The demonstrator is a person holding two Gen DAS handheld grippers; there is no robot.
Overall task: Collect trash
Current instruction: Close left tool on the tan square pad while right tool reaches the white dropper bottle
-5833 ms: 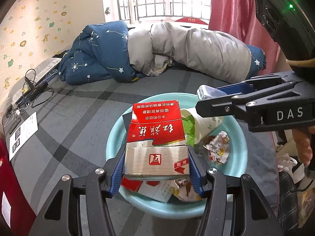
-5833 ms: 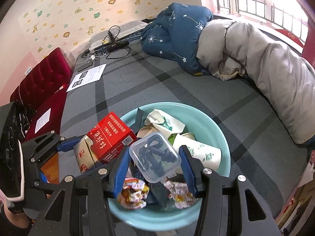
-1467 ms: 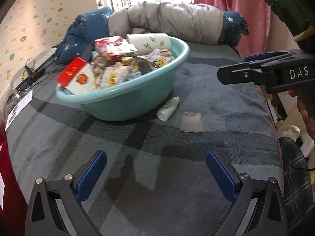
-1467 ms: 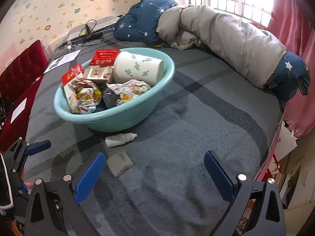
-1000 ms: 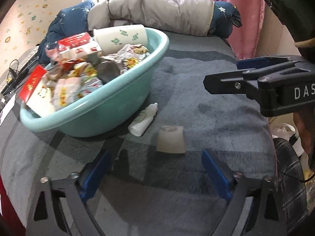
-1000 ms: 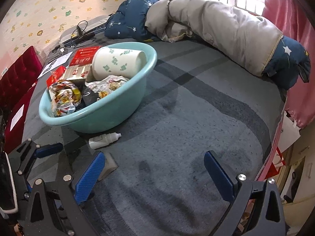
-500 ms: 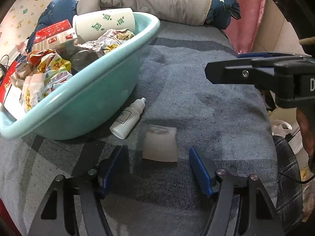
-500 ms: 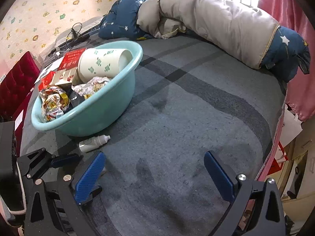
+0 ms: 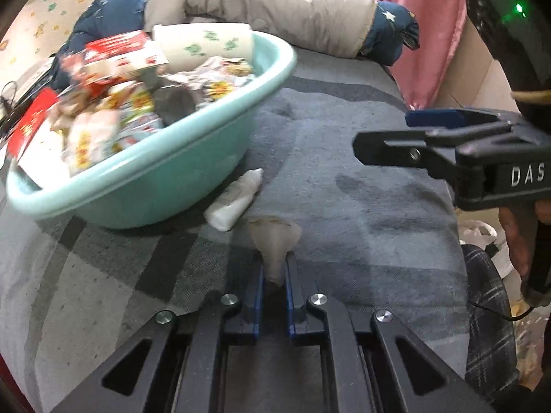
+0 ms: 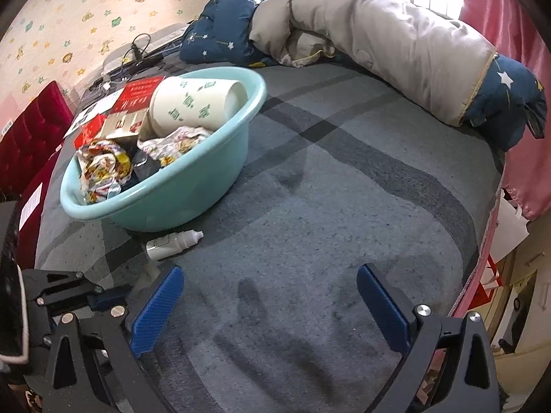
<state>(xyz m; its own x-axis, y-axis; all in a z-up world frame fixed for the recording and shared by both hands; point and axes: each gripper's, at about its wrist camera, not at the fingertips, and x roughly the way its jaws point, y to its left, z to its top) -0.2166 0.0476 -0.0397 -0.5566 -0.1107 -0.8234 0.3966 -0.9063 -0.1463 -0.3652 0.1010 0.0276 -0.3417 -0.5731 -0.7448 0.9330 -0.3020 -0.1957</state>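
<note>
The left gripper (image 9: 274,272) is pinching the crumpled plastic piece (image 9: 274,241); it's probably worth lifting it slowly toward the basin (image 9: 165,186), right gripper (image 10: 268,296) hanging spread.

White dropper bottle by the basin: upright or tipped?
Tipped. The dropper bottle lies on its side on the bedspread, just outside the teal basin.

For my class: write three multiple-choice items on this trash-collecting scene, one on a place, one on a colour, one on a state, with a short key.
1. Where does the small white bottle lie?
A. in the basin
B. on the bed cover beside the basin
C. on the quilt

2. What colour is the basin?
A. red
B. teal
C. black

3. How is the left gripper?
A. wide open
B. shut on a translucent wrapper
C. holding the bottle

Key: B, the bottle lies against the basin's foot; B, its wall is teal; B, the wrapper is pinched between the pads.
</note>
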